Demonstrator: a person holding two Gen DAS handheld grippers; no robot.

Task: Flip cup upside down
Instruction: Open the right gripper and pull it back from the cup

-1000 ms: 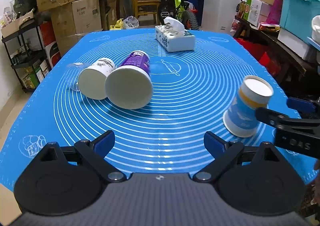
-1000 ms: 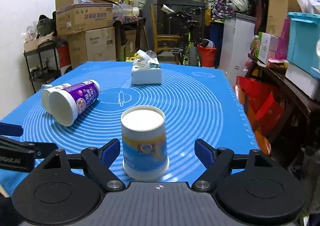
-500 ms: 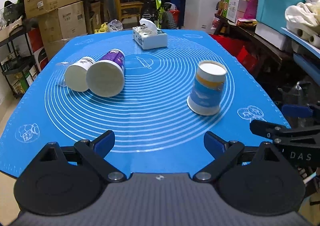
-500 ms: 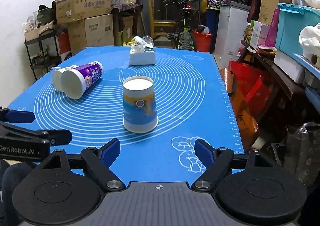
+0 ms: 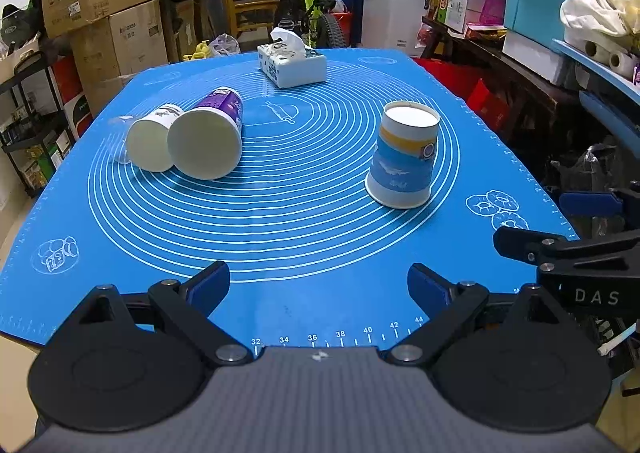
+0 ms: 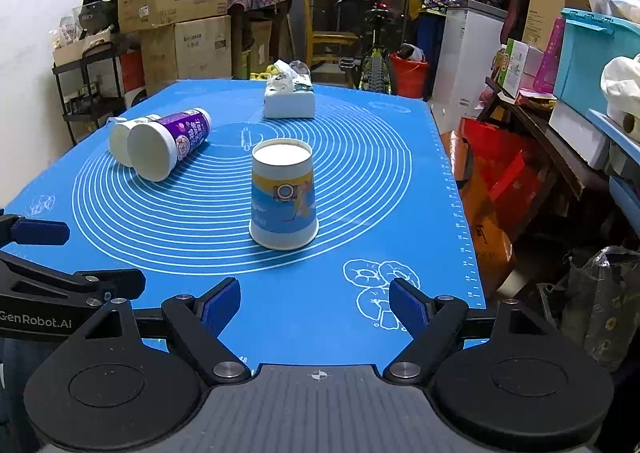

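A blue and yellow paper cup [image 5: 403,157] stands upside down on the blue mat [image 5: 304,237], its wide rim down; it also shows in the right wrist view [image 6: 283,197]. A purple cup [image 5: 210,141] and a white cup [image 5: 150,141] lie on their sides at the left, touching. My left gripper [image 5: 319,285] is open and empty over the mat's near edge. My right gripper [image 6: 315,305] is open and empty, well short of the upside-down cup.
A white tissue box [image 5: 291,63] stands at the mat's far end. Cardboard boxes [image 5: 100,13] are stacked at the far left. Shelves with bins [image 5: 560,13] and red bags [image 6: 496,181] line the right side. A bicycle [image 6: 376,49] stands behind.
Both grippers have drawn back toward the near edge of the mat. The blue and yellow cup, a second ago between the right fingers, now stands free and farther off.
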